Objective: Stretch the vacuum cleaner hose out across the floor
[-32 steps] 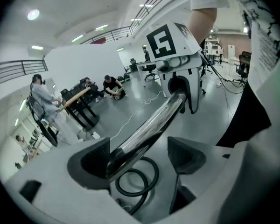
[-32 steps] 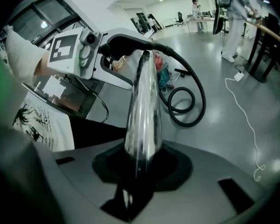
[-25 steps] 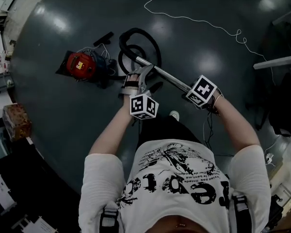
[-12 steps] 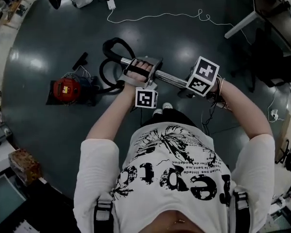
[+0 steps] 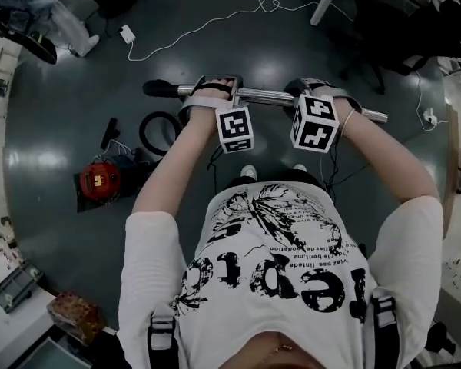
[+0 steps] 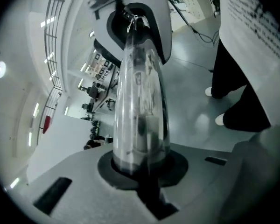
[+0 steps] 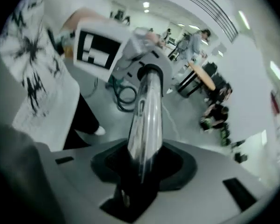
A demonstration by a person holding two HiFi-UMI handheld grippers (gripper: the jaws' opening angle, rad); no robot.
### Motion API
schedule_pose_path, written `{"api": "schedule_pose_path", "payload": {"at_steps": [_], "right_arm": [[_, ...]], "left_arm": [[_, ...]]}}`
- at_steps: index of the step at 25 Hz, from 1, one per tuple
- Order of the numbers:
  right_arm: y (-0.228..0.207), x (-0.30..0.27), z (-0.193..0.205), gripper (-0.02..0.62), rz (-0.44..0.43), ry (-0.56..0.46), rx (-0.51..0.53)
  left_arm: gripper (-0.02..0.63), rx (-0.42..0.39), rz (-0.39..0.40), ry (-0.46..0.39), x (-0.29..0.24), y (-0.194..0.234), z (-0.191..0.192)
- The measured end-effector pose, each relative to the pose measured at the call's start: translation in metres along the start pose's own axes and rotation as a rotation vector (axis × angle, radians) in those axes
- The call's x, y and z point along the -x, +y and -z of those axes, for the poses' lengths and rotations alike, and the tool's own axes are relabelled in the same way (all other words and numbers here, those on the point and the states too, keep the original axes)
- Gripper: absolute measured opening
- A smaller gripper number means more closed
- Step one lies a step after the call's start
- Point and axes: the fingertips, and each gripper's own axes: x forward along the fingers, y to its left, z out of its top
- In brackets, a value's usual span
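I hold the vacuum's chrome wand [image 5: 269,96] level in the air in front of the person's chest. My left gripper [image 5: 210,89] is clamped on its left part; its jaws have just been closing, and the wand [image 6: 140,106] runs between them. My right gripper [image 5: 320,91] grips the wand [image 7: 144,120] further right, its jaws having just opened slightly with the tube still seated between them. The black hose [image 5: 157,133] lies coiled on the floor below the wand's left end. It leads to the red vacuum cleaner [image 5: 100,179].
A white cable [image 5: 215,21] snakes over the dark floor beyond the wand. A small black nozzle [image 5: 109,132] lies near the vacuum. Desks and chairs [image 5: 399,14] stand at the far right, and boxes [image 5: 73,314] at the lower left.
The wand has gone from slanting down toward the floor to level and raised. My left gripper closed on it. Both hands moved up and apart, and the vacuum slid to the lower left of the view.
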Motion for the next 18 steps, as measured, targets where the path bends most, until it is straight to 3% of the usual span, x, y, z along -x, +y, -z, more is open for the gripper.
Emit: {"api": "schedule_pose_path", "payload": {"at_steps": [3, 6, 8, 10, 12, 18], "right_arm": [[-0.035, 0.021, 0.045, 0.124, 0.375, 0.115, 0.235], [-0.062, 0.066, 0.078, 0.126, 0.695, 0.18, 0.357], [-0.074, 0.095, 0.109, 0.126, 0.864, 0.242, 0.408], [-0.084, 0.121, 0.148, 0.124, 0.977, 0.302, 0.417], [-0.09, 0.142, 0.195, 0.123, 0.987, 0.352, 0.381], [-0.077, 0.183, 0.332, 0.118, 0.773, 0.408, 0.202]], "left_arm": [[0.044, 0.068, 0.174, -0.013, -0.01, 0.001, -0.042], [0.044, 0.094, 0.335, -0.052, -0.011, 0.01, -0.092], [0.044, 0.075, 0.425, -0.091, -0.01, 0.021, -0.131], [0.044, 0.044, 0.516, -0.132, -0.011, 0.03, -0.176], [0.043, 0.008, 0.617, -0.177, -0.014, 0.037, -0.227], [0.043, -0.089, 0.826, -0.292, -0.023, 0.05, -0.376]]}}
